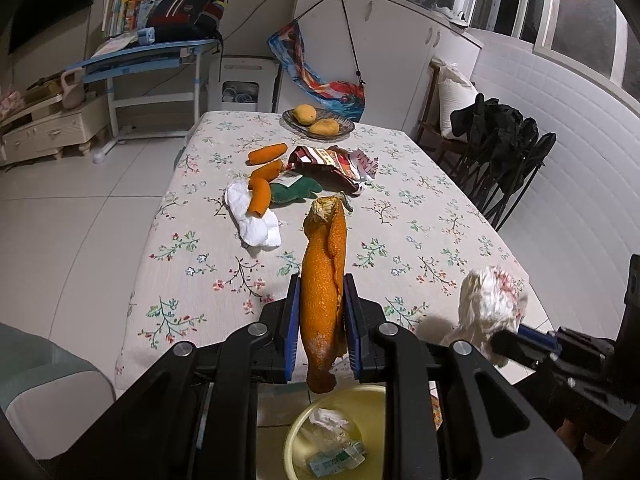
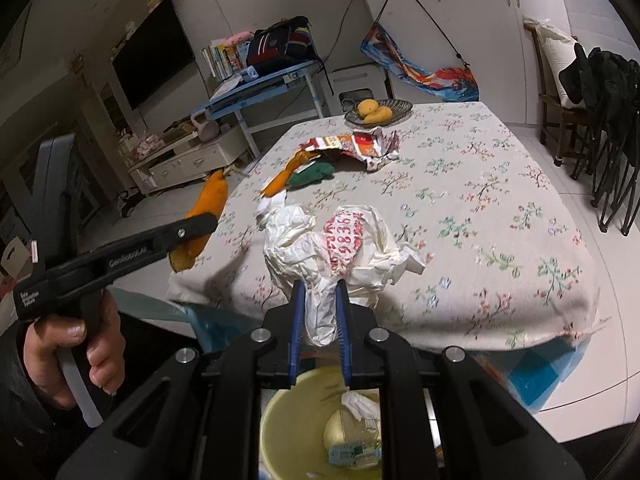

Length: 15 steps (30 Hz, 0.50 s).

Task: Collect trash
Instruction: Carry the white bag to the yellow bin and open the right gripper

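Observation:
My left gripper (image 1: pixel 322 284) is shut on a long orange peel (image 1: pixel 322 280) and holds it over a yellow bin (image 1: pixel 296 432) below the table's near edge. The peel also shows in the right wrist view (image 2: pixel 208 208). My right gripper (image 2: pixel 320 286) is shut on a crumpled white plastic bag with red print (image 2: pixel 340 248), also above the bin (image 2: pixel 276 432). The bag shows in the left wrist view (image 1: pixel 488 300). On the table lie orange peel pieces (image 1: pixel 260 196), a white tissue (image 1: pixel 256 228), a green wrapper (image 1: pixel 296 190) and a red snack bag (image 1: pixel 332 164).
A floral cloth covers the table (image 1: pixel 200 272). A glass plate with two mangoes (image 1: pixel 318 122) stands at its far edge. The bin holds a plastic bottle (image 2: pixel 352 436) and tissue. Dark chairs (image 1: pixel 504 160) stand at the right; a blue desk (image 1: pixel 148 56) at the back left.

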Tool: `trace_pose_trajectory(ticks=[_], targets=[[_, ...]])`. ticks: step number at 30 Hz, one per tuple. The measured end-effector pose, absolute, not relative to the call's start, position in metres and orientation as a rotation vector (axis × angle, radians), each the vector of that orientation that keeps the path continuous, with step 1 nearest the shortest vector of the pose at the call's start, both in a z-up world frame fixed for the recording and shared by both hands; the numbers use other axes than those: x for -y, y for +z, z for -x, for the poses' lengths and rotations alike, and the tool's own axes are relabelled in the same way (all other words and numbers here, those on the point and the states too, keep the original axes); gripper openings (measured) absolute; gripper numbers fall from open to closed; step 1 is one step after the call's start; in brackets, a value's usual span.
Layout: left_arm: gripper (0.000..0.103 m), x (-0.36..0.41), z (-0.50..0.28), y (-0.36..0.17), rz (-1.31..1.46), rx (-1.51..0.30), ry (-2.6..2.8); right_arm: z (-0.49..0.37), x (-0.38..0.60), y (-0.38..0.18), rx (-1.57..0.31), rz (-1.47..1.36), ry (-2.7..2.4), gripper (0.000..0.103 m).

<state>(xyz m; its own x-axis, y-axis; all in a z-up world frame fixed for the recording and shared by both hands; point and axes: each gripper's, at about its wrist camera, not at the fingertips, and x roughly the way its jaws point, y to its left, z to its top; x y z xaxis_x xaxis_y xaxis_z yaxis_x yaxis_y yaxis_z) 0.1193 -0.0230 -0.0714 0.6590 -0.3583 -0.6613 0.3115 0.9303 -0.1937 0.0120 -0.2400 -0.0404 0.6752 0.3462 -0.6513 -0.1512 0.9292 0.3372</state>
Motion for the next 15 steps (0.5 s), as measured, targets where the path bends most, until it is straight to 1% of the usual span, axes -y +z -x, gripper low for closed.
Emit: trace_pose_trajectory(ticks=[9, 13, 15], targets=[[0.019, 0.020, -0.110, -0.071, 0.075, -0.760, -0.381, 0.007, 0.229, -0.047, -0.818, -0.250, 0.303, 0.016], [0.019, 0.020, -0.109, -0.072, 0.074, -0.759, -0.383, 0.011, 0.222, -0.056, -0.882, -0.241, 0.325, 0.017], [0.019, 0.020, -0.108, -0.073, 0.073, -0.759, -0.384, 0.011, 0.216, -0.066, -0.946, -0.223, 0.342, 0.017]])
